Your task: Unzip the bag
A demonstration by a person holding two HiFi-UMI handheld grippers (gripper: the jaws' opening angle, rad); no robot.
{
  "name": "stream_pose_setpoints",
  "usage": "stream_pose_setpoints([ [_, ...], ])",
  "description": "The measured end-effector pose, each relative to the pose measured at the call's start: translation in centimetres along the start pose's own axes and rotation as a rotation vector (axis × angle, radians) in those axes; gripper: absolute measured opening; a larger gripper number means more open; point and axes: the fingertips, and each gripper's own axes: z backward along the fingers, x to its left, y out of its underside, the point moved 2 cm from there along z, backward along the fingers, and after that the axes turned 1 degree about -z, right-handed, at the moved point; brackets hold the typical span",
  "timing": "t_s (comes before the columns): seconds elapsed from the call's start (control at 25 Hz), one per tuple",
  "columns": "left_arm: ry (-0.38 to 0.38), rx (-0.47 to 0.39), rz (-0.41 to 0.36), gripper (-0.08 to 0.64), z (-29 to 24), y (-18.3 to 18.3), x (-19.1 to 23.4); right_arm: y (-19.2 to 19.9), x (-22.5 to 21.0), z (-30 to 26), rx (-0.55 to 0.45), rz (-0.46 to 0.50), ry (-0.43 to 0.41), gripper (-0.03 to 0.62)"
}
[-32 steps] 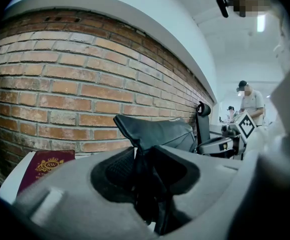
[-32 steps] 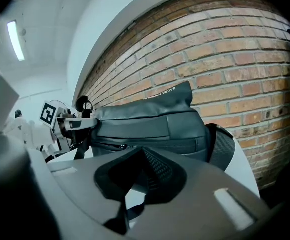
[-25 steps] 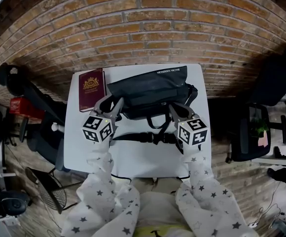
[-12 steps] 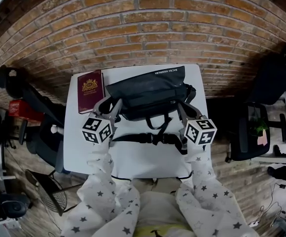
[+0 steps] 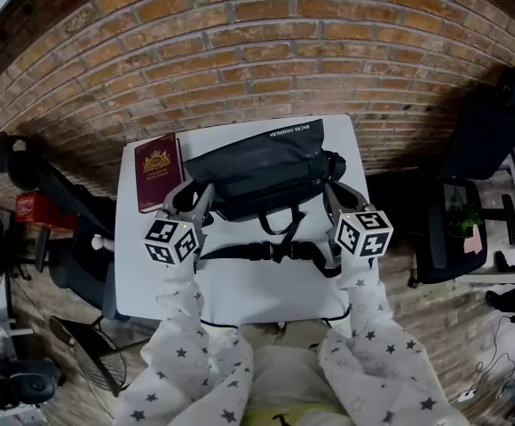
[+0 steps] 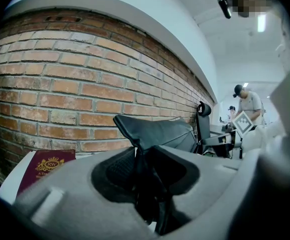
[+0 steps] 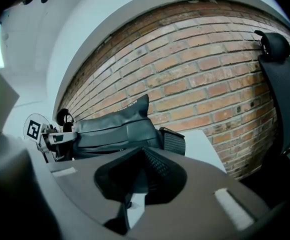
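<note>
A black bag [image 5: 262, 162] lies across the far half of a white table [image 5: 257, 282]. My left gripper [image 5: 195, 192] is at the bag's left end. In the left gripper view its jaws [image 6: 140, 159] are shut on a pinched fold of the bag's fabric [image 6: 160, 131]. At the bag's right end is my right gripper [image 5: 336, 192]. In the right gripper view its pads [image 7: 142, 154] are pressed together on a thin dark zipper pull that is mostly hidden, with the bag [image 7: 115, 131] just behind and to the left.
A maroon passport [image 5: 155, 171] lies on the table left of the bag. The bag's strap and buckle [image 5: 275, 251] trail toward me. A brick wall [image 5: 240, 51] stands behind the table. Office chairs stand at the right [image 5: 457, 238] and left [image 5: 53, 185].
My right gripper has slid to the right along the bag, from near its middle to its right end. The left gripper has kept its hold in the same place.
</note>
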Motion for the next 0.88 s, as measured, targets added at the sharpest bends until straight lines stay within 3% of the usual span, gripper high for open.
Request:
stream_pose_setpoints([
  [0.88,-0.011,-0.005,0.012,0.117,0.0,0.1,0.3,-0.9,-3.8,1.0,-0.052,-0.046,0.159,0.015],
])
